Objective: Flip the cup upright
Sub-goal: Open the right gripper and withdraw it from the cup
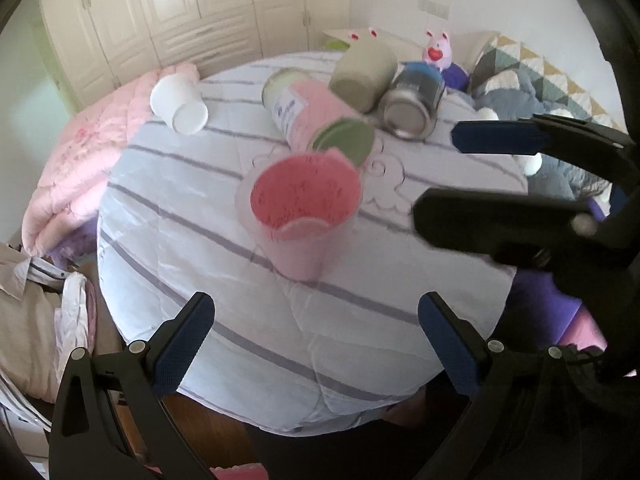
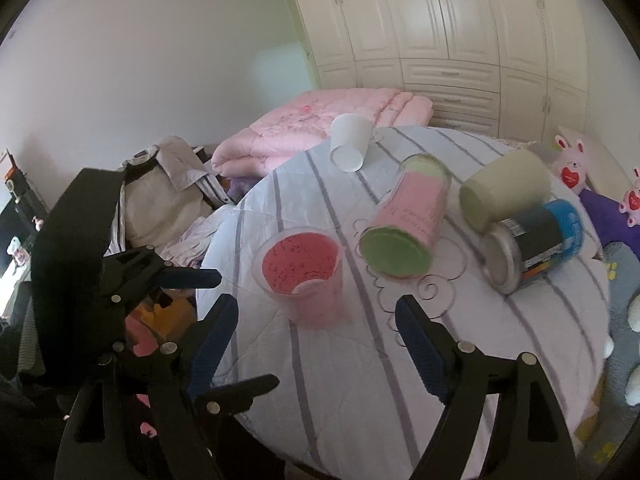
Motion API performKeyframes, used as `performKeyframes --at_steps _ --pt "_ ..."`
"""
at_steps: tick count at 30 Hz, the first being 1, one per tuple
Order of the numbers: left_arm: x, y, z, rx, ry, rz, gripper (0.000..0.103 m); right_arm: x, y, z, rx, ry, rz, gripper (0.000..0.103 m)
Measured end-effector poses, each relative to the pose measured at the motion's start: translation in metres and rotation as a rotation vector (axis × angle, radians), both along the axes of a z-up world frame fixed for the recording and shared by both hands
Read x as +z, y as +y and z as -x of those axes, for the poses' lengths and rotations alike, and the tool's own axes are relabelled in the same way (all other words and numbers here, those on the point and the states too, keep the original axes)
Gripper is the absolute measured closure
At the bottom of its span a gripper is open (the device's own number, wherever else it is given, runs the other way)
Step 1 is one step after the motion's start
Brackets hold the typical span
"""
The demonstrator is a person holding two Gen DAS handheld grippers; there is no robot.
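A clear plastic cup with a pink inside (image 1: 304, 208) stands upright, mouth up, on the striped white quilt (image 1: 240, 300). It also shows in the right wrist view (image 2: 302, 272). My left gripper (image 1: 316, 336) is open and empty, a short way in front of the cup. My right gripper (image 2: 316, 344) is open and empty, just short of the cup; it enters the left wrist view from the right (image 1: 436, 172). The left gripper shows at the left of the right wrist view (image 2: 236, 336).
Behind the cup lie a pink and green can (image 1: 320, 120), a beige cup (image 1: 364, 76), a blue-lidded tin (image 1: 412, 100) and a white paper cup (image 1: 180, 104), all on their sides. A pink duvet (image 2: 320, 124), plush toys (image 2: 572, 164) and clothes (image 2: 168, 188) surround the quilt.
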State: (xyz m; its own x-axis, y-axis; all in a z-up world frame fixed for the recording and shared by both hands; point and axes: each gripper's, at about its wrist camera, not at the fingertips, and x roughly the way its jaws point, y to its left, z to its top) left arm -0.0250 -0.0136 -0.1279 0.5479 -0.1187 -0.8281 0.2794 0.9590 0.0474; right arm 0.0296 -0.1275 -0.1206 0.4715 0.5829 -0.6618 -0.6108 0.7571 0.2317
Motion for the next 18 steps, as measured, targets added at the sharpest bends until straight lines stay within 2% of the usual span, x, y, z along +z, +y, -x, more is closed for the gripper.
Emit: performKeyframes --at_steps 3,6,8,10,13,18 --pt "0.011 -0.001 0.0 0.013 -0.027 0.011 0.0 0.014 -0.01 -0.002 -0.017 0.012 -0.019 0.021" --pt "0.019 -0.001 -0.005 0.052 -0.017 0.012 0.0 0.025 -0.023 -0.006 -0.063 0.036 -0.044 0.021" --pt "0.026 0.001 -0.01 0.075 -0.018 0.039 0.0 0.03 -0.031 -0.012 -0.105 0.063 -0.047 0.021" --pt "0.032 0.004 -0.014 0.107 -0.017 0.073 0.0 0.033 -0.039 -0.019 -0.16 0.091 -0.038 0.021" --pt "0.038 0.006 -0.021 0.14 -0.037 0.077 0.0 0.034 -0.048 -0.028 -0.235 0.109 -0.02 0.021" --pt "0.045 0.006 -0.031 0.165 -0.05 0.107 0.0 0.037 -0.052 -0.037 -0.308 0.103 0.033 0.021"
